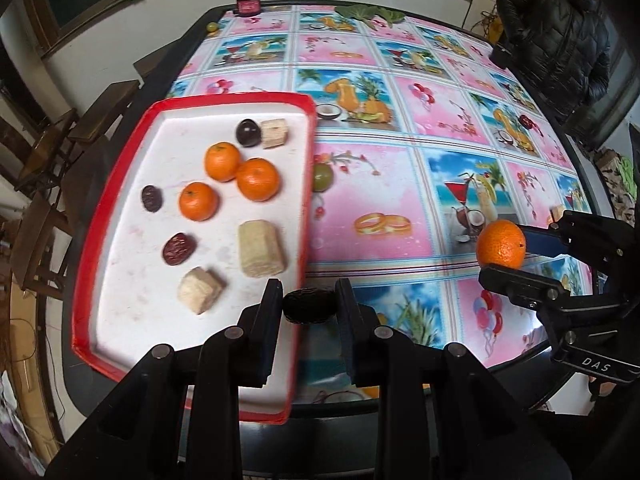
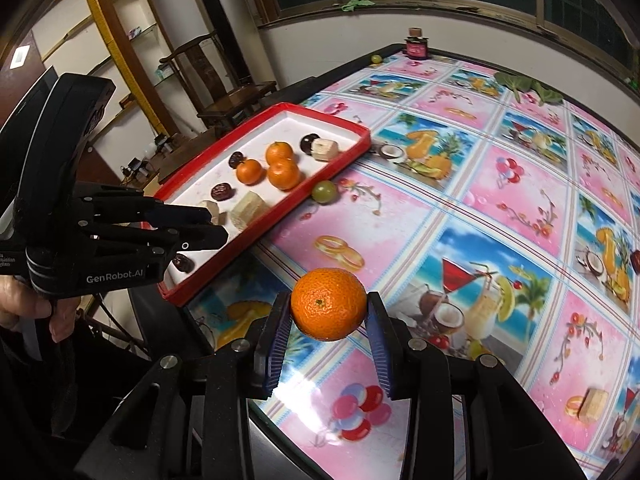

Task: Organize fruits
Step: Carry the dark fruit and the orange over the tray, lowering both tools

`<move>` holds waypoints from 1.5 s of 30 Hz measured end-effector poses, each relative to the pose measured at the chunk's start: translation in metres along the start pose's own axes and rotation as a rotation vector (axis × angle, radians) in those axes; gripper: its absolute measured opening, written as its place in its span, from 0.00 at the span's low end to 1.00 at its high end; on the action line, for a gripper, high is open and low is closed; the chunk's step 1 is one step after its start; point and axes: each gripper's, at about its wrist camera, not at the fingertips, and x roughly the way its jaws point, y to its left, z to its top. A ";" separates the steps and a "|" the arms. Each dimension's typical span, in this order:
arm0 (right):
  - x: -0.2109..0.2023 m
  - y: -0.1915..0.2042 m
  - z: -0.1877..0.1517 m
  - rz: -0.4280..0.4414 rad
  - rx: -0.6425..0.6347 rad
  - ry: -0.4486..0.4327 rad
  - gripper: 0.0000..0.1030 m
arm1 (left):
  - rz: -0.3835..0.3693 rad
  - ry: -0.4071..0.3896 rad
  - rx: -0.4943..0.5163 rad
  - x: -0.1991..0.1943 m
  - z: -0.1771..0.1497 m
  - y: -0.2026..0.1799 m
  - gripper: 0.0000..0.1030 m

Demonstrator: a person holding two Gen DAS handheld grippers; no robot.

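My left gripper (image 1: 308,301) is shut on a dark date (image 1: 308,306), held above the near right rim of a red-rimmed white tray (image 1: 120,240). In the tray lie three oranges (image 1: 222,161), two dates (image 1: 179,248), a dark round fruit (image 1: 248,133) and several beige wafer blocks (image 1: 262,249). My right gripper (image 2: 328,300) is shut on an orange (image 2: 328,304), lifted over the patterned tablecloth to the right of the tray (image 2: 360,138). The left gripper (image 2: 218,226) hangs over the tray's near end. In the left wrist view the right gripper (image 1: 505,255) holds its orange (image 1: 501,244) at the right.
A green fruit (image 2: 324,192) lies on the cloth against the tray's right rim. A wafer block (image 2: 592,402) and a dark red fruit (image 1: 526,122) lie farther right. A jar (image 2: 416,46) and a small green fruit (image 2: 375,59) stand at the far edge. A person in a black jacket (image 1: 560,40) stands beyond the table.
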 end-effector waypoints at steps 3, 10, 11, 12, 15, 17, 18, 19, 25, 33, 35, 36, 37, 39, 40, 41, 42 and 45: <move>0.002 0.006 0.004 0.008 -0.016 0.002 0.37 | 0.006 0.001 -0.012 -0.001 -0.002 0.006 0.24; 0.009 0.020 0.011 0.024 -0.050 0.013 0.36 | 0.012 -0.001 -0.032 -0.002 -0.005 0.017 0.24; 0.010 0.022 0.012 0.028 -0.057 0.015 0.36 | 0.013 -0.002 -0.036 -0.003 -0.005 0.019 0.24; 0.010 0.024 0.013 0.030 -0.062 0.016 0.36 | 0.014 -0.004 -0.041 -0.004 -0.005 0.022 0.24; 0.012 0.031 0.017 0.038 -0.079 0.018 0.36 | 0.016 -0.009 -0.064 -0.007 -0.005 0.034 0.24; 0.012 0.036 0.021 0.052 -0.089 0.019 0.36 | 0.026 -0.014 -0.086 -0.010 -0.004 0.045 0.24; 0.012 0.038 0.023 0.060 -0.091 0.020 0.36 | 0.028 -0.015 -0.095 -0.010 -0.005 0.049 0.24; 0.012 0.041 0.025 0.070 -0.095 0.020 0.36 | 0.032 -0.016 -0.112 -0.011 -0.005 0.057 0.24; 0.015 0.062 0.038 0.102 -0.139 0.020 0.36 | 0.054 -0.015 -0.187 -0.010 -0.009 0.093 0.24; 0.030 0.086 0.048 0.144 -0.178 0.043 0.36 | 0.068 -0.002 -0.254 -0.001 -0.018 0.126 0.24; 0.036 0.093 0.049 0.163 -0.188 0.051 0.36 | 0.065 0.006 -0.266 0.004 -0.018 0.131 0.24; 0.039 0.097 0.051 0.174 -0.192 0.056 0.36 | 0.063 0.011 -0.271 0.007 -0.018 0.133 0.24; 0.043 0.100 0.052 0.184 -0.194 0.063 0.36 | 0.061 0.017 -0.277 0.010 -0.018 0.135 0.24; 0.055 0.106 0.055 0.207 -0.195 0.090 0.36 | 0.050 0.031 -0.291 0.019 -0.016 0.141 0.24; 0.062 0.108 0.056 0.215 -0.194 0.104 0.36 | 0.046 0.039 -0.297 0.023 -0.016 0.143 0.24; 0.067 0.111 0.057 0.219 -0.196 0.118 0.36 | 0.042 0.043 -0.303 0.025 -0.016 0.145 0.24; 0.072 0.113 0.058 0.222 -0.196 0.128 0.36 | 0.041 0.047 -0.306 0.028 -0.016 0.146 0.24; 0.087 0.120 0.058 0.217 -0.210 0.156 0.36 | 0.038 0.052 -0.305 0.031 -0.015 0.147 0.24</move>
